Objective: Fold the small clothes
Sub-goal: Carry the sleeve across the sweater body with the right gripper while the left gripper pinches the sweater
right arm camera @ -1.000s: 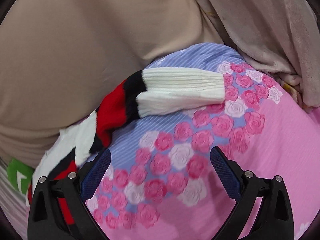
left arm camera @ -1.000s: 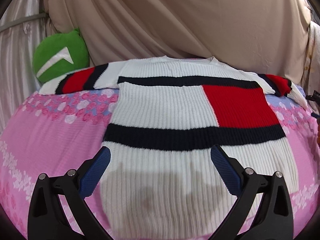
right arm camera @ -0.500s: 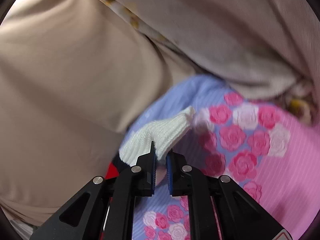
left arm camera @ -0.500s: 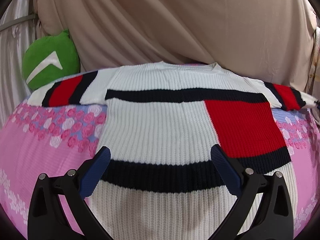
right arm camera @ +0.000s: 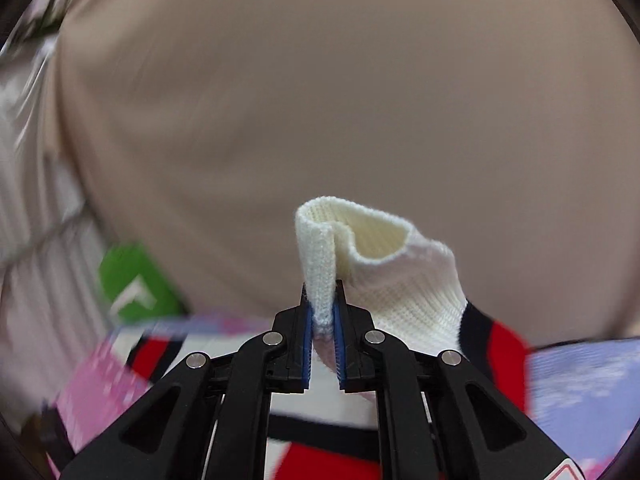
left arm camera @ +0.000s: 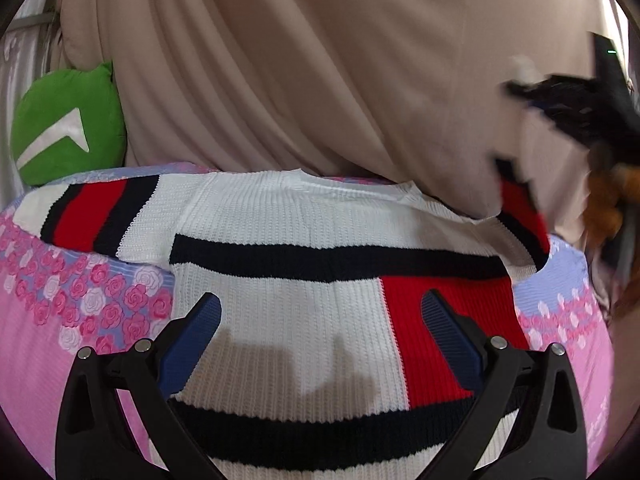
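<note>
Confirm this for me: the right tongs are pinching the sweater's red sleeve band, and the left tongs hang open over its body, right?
Not quite. The right tongs pinch the sweater's white cuff, not the red band, as the right wrist view shows. The left tongs do hang open over the sweater body.

A home bedroom: rose-print pink bedsheet point(left arm camera: 60, 360), beige bedding point(left arm camera: 300, 80) and a green cushion point(left arm camera: 68, 124).
</note>
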The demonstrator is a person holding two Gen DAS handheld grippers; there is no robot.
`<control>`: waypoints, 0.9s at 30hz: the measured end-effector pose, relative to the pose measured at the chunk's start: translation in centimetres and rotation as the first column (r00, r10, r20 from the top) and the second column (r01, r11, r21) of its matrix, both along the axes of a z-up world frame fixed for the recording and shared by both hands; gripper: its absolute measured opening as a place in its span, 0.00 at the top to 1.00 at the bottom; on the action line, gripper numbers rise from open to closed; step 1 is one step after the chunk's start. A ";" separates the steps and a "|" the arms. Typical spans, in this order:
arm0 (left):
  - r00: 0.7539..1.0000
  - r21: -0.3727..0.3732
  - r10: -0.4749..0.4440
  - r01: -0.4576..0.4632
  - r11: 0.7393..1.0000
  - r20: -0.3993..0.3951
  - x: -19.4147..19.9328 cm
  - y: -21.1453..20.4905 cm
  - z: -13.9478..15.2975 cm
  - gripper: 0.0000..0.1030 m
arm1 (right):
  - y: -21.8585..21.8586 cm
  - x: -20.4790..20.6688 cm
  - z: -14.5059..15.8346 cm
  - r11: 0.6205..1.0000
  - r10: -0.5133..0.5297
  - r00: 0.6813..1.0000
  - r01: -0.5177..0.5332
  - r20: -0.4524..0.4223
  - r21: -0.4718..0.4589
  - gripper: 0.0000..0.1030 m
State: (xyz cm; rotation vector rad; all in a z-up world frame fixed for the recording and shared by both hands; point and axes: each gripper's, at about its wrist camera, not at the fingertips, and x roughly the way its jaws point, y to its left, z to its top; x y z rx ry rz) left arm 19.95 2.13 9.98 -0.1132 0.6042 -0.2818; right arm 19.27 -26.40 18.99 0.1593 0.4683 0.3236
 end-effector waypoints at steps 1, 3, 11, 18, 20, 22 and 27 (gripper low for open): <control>1.000 -0.012 -0.001 0.001 1.000 -0.009 0.7 0.5 -0.2 0.05 | 2.9 1.5 -2.4 0.998 0.062 0.996 -0.062 -0.060 -0.004 0.86; 0.999 -0.012 0.020 -0.020 1.000 -0.029 2.0 1.3 -0.7 0.05 | 6.7 3.7 -7.5 0.990 0.135 0.975 -0.141 -0.177 -0.020 0.85; 0.986 -0.053 -0.019 0.010 0.999 -0.166 8.5 3.0 -4.1 0.05 | -1.3 -0.6 -11.0 0.999 -0.044 0.994 0.040 -0.105 -0.035 0.52; 0.943 -0.144 -0.099 0.055 0.988 -0.318 14.6 0.1 -7.7 0.05 | -15.3 -6.6 -13.3 0.941 -0.340 0.930 0.335 -0.141 -0.058 0.43; 0.952 -0.136 -0.089 0.051 0.989 -0.292 14.9 -0.6 -7.5 0.09 | -17.1 -7.1 -14.7 0.930 -0.367 0.914 0.359 -0.175 -0.077 0.43; 0.950 -0.160 -0.127 0.083 0.984 -0.287 15.1 -1.4 -7.3 0.29 | -17.2 -6.9 -16.2 0.932 -0.361 0.909 0.347 -0.207 -0.101 0.43; 0.965 -0.081 -0.123 0.107 0.991 -0.230 15.6 -2.4 -4.9 0.91 | -16.0 -4.4 -18.3 0.938 -0.342 0.909 0.314 -0.238 -0.149 0.46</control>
